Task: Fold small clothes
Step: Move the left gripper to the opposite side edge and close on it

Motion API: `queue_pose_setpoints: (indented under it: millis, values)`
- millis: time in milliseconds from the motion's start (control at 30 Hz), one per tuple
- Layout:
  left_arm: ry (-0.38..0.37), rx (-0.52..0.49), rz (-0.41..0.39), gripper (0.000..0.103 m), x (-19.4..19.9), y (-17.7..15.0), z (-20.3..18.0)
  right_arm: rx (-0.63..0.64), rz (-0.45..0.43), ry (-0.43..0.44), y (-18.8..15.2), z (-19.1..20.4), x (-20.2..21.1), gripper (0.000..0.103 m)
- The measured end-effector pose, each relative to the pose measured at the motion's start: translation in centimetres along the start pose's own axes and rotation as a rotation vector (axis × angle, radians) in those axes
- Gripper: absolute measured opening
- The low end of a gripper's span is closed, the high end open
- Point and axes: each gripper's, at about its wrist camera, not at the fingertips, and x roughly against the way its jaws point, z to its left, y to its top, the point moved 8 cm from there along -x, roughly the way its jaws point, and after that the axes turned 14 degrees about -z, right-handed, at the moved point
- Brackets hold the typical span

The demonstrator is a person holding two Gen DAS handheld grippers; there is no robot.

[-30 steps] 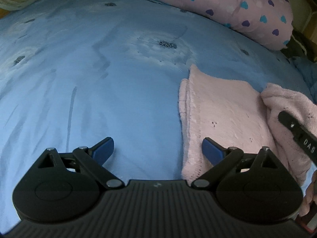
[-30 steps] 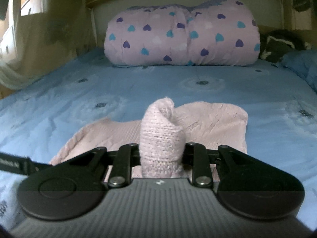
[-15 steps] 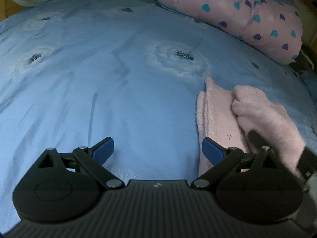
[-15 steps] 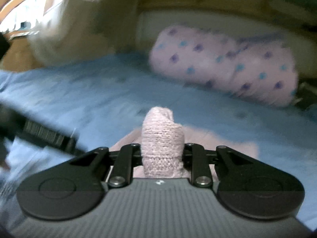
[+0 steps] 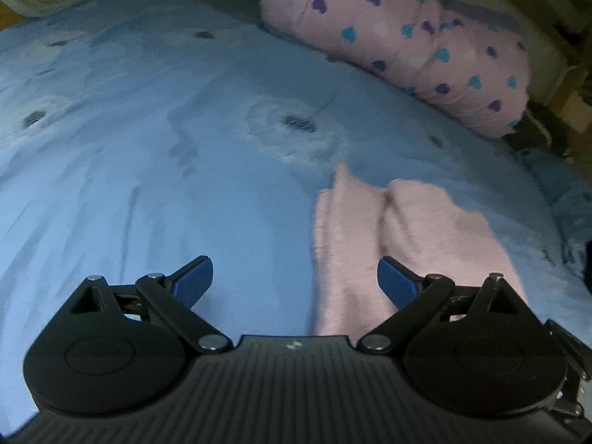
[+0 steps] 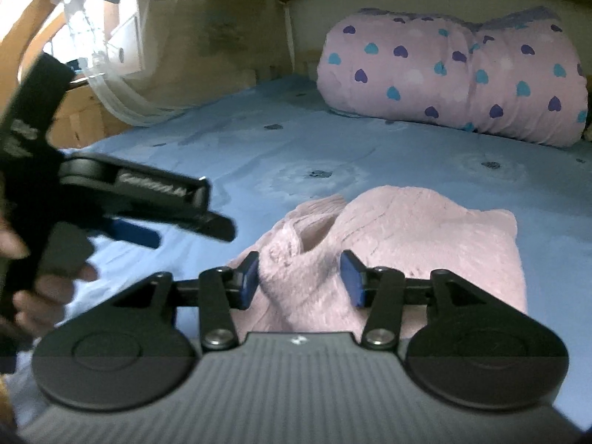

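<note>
A small pink knitted garment (image 6: 425,236) lies folded on the blue bedsheet (image 6: 259,155). In the left wrist view the garment (image 5: 425,229) lies at the lower right. My right gripper (image 6: 299,281) is open just above its near folded edge, jaws apart on either side of a fold, holding nothing. My left gripper (image 5: 294,279) is open and empty over the sheet (image 5: 148,148), its right finger over the garment's left edge. The left gripper also shows at the left of the right wrist view (image 6: 148,218), held in a hand.
A rolled pink quilt with hearts (image 6: 455,74) lies across the head of the bed, also in the left wrist view (image 5: 407,40). A wooden bed frame and white netting (image 6: 111,88) stand at the left. Dark blue bedding (image 5: 566,199) lies at the right.
My right gripper carried the pinched fold leftward over the garment, then opened and let it go. The fold now lies flat on the garment. The left gripper stayed open and shifted slightly.
</note>
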Motion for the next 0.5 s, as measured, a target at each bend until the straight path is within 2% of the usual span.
queue_pose_setpoints:
  millis: [167, 300, 400, 500]
  values:
    - [-0.098, -0.042, -0.042, 0.098, 0.4, 0.1, -3.8, -0.040, -0.009, 0.005, 1.3, -2.1, 2.8, 0.051]
    - [-0.169, -0.073, -0.046, 0.098, 0.3, -0.4, -7.1, -0.073, -0.021, -0.043, 1.9, -4.9, 4.3, 0.057]
    - [-0.201, -0.092, -0.053, 0.098, -0.1, -0.8, -9.1, -0.092, -0.037, -0.093, 1.9, -7.4, 5.1, 0.057]
    - [-0.187, -0.110, -0.036, 0.098, -1.2, -1.4, -10.1, -0.120, -0.034, -0.139, 1.4, -9.9, 5.2, 0.058]
